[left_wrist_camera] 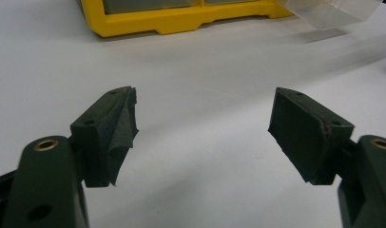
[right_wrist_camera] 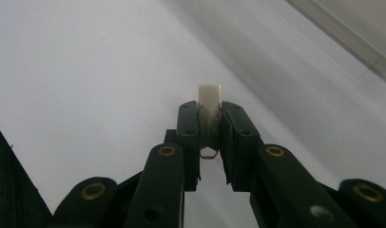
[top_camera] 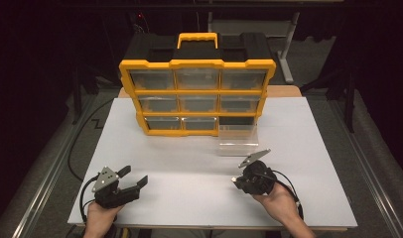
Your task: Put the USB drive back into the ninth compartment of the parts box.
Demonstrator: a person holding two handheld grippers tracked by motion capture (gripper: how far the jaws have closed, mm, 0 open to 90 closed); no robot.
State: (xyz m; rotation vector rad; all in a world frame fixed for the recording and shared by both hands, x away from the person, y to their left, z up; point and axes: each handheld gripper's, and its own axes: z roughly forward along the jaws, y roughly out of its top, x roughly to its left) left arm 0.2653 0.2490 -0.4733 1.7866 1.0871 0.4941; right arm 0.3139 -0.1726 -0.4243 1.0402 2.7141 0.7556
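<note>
Jaws of the right tool [right_wrist_camera: 210, 124] are nearly closed, clamped on a small flat metal piece [right_wrist_camera: 209, 102] whose pale end pokes out past the pads while a thin wire loop of it shows below them. In the high view this right tool [top_camera: 237, 181] is held above the near right part of the white tabletop [top_camera: 189, 163], its jaws turned toward the left. The left tool [left_wrist_camera: 203, 126] stands wide open with nothing between its pads, just bare tabletop; in the high view the left tool [top_camera: 134, 177] rests low at the near left, well apart from the right one. Beyond the right tool, a clear plastic drawer [top_camera: 237, 140] lies on the tabletop, pulled out of the yellow and black organizer [top_camera: 197, 94], just in front of the vacant bottom-right slot [top_camera: 237, 120]. The other drawers sit in their compartments.
</note>
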